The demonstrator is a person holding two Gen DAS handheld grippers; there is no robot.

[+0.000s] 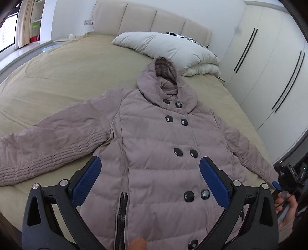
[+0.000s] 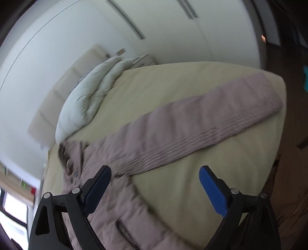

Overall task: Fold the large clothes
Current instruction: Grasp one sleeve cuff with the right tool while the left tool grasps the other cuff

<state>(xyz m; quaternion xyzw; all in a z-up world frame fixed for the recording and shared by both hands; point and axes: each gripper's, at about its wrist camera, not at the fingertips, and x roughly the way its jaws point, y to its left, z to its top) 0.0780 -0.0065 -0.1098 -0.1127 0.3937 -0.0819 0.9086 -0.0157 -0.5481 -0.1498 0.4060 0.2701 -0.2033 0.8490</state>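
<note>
A mauve quilted hooded coat with black buttons lies face up and spread flat on the beige bed, both sleeves out to the sides. My left gripper is open and empty, hovering above the coat's lower front. My right gripper is open and empty, above the bed just below the coat's right sleeve; the view is tilted and blurred. The right gripper also shows in the left wrist view at the end of that sleeve, held by a hand.
A white folded duvet and a zebra-print pillow lie at the head of the bed by the padded headboard. White wardrobe doors stand close on the right. A window sill runs along the left.
</note>
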